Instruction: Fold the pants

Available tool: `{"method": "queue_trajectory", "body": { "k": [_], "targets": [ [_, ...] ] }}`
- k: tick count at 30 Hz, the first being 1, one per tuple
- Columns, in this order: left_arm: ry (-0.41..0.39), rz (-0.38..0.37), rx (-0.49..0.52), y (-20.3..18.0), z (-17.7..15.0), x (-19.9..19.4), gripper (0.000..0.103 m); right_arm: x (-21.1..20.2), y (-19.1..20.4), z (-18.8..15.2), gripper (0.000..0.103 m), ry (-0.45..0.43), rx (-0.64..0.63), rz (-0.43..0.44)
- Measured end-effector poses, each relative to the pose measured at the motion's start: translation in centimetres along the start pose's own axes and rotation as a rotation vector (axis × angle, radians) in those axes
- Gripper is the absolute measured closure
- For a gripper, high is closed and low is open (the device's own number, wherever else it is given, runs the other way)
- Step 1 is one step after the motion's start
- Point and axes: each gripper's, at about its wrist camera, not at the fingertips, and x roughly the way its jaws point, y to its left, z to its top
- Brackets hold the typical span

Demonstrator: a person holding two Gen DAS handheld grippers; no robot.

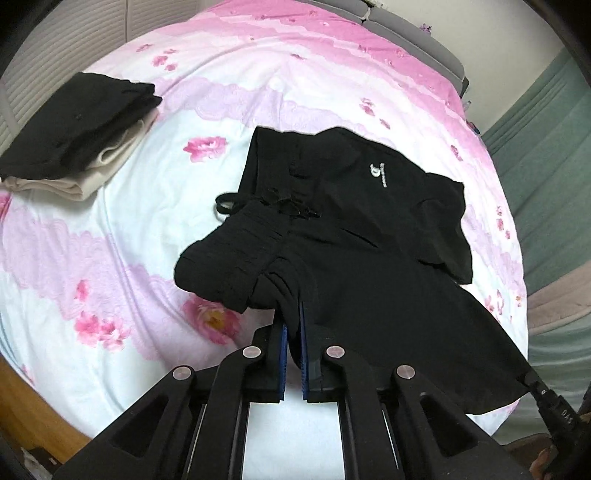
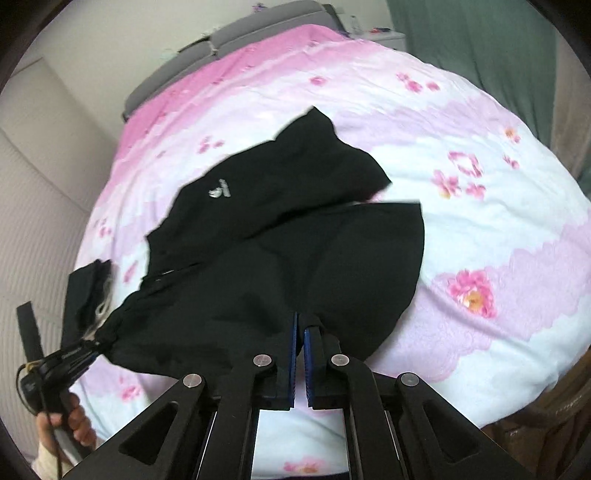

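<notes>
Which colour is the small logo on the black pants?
White logo on the pants; clearest in the left wrist view.

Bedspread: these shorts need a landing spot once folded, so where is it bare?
Bare bedspread lies between the folded stack and the black shorts, and beyond the shorts toward the headboard. It is crowded where the left gripper and right gripper clamp the shorts.

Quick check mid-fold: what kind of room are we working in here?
Most likely a bedroom. The black pants lie on a bed with a pink floral duvet, a grey headboard stands at its far end, and green curtains hang beside it.
</notes>
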Motion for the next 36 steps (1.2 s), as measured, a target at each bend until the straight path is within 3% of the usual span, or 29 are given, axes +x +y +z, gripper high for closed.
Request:
{"method": "queue_trajectory", "body": {
  "k": [6,11,16,20,24,26,27,29,30,36],
  "targets": [
    [0.007,0.025,0.022,0.3,-1.9,-2.9,0.100,-3.2,1.4,0.6,0.099,0.022,-0.043,0.074],
    [0.019,0.018,-0.001,0.3,-3.4,-3.4,0.101,-5.2,1.1,-0.9,0.099,0.088,-0.055,0.129],
    [0.047,0.001,-0.013,-0.1,-4.2,-2.7,0.101,-5.6,1.4,-0.7,0.101,0.104,-0.080,0.168],
    [0.116,0.009,-0.092,1.0,-5.8,-0.8,0.101,-5.7,2.1,0.3,0.101,0.074,-0.145,0.155],
    [0.185,0.018,-0.136,1.6,-7.4,0.9,0.087,-3.6,1.5,-0.2,0.101,0.135,-0.137,0.166],
    [0.201,0.032,-0.128,1.7,-8.0,1.4,0.075,-2.4,1.0,-1.0,0.099,0.179,-0.111,0.174],
    [0.210,0.036,-0.122,1.8,-8.3,1.7,0.071,-1.7,0.6,-1.6,0.095,0.208,-0.095,0.169],
    [0.231,0.031,-0.109,2.1,-8.6,2.3,0.053,-0.6,-0.1,-2.8,0.073,0.251,-0.075,0.160],
    [0.234,0.025,-0.104,2.2,-8.7,2.5,0.050,-0.2,-0.5,-3.5,0.060,0.264,-0.058,0.161],
    [0.301,-0.042,-0.107,3.3,-9.0,6.1,0.049,3.0,-2.4,-8.2,0.057,0.352,0.054,0.155]
  ]
}}
